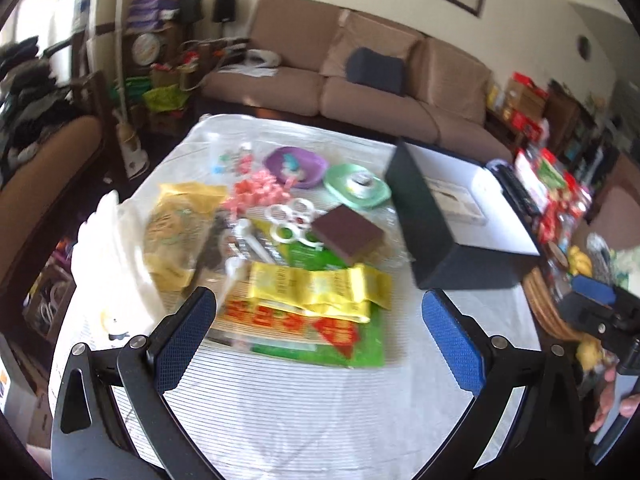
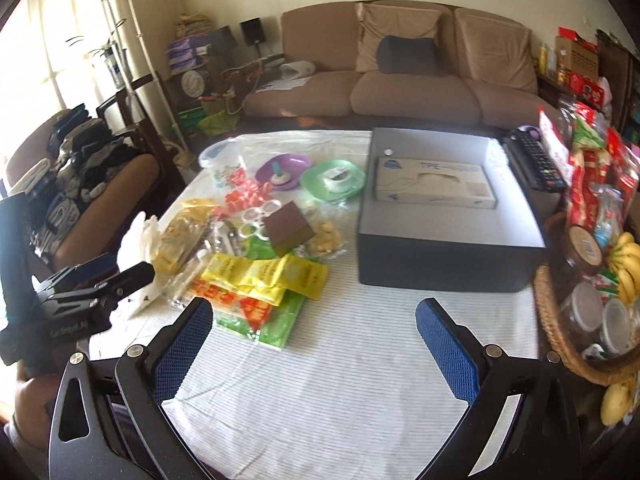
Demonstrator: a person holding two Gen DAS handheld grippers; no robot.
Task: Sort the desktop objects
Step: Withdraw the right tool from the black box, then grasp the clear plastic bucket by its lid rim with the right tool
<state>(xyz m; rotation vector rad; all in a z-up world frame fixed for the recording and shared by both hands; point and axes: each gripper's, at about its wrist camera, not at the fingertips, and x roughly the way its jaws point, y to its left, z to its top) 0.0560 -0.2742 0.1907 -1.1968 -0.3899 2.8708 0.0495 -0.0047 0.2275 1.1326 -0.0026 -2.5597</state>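
A heap of small objects lies on the white striped tablecloth (image 2: 340, 360): yellow packets (image 2: 276, 274), a green and red packet (image 1: 304, 328), a brown sponge block (image 2: 289, 227), white rings (image 1: 294, 222), pink pieces (image 1: 256, 192), a purple dish (image 2: 283, 169) and a green dish (image 2: 333, 180). A dark open box (image 2: 448, 268) holds a cardboard carton (image 2: 434, 183). My left gripper (image 1: 318, 336) is open and empty just in front of the packets. My right gripper (image 2: 314, 346) is open and empty above bare cloth, in front of the box.
A wicker basket (image 2: 560, 336) with jars and bananas stands at the table's right edge. A remote control (image 2: 534, 160) lies behind the box. A white plastic bag (image 1: 116, 248) lies left of the heap. A brown sofa (image 2: 400, 88) stands behind the table.
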